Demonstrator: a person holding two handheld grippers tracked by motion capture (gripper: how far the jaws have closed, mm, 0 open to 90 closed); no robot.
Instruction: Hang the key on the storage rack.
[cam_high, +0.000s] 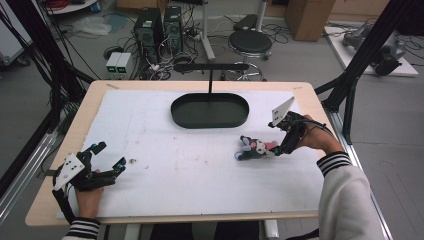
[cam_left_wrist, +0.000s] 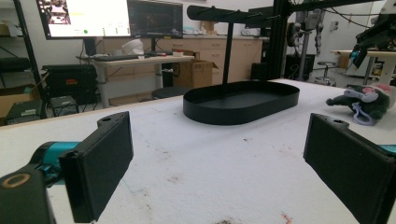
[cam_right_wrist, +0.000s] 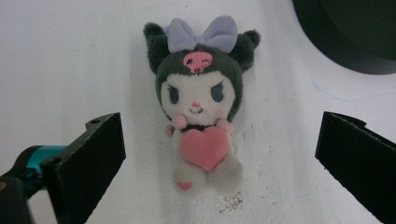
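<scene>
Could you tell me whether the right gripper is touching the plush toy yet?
Apart. In the right gripper view the right gripper stands wide open, and bare white table cover shows between each black jaw and the plush toy lying between them.

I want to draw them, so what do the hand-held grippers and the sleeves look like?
Each hand-held gripper, left and right, is black with a pale three-cornered plate on top, teal bits, and flat rectangular black pads. The sleeves are white with black-and-white striped cuffs.
</scene>
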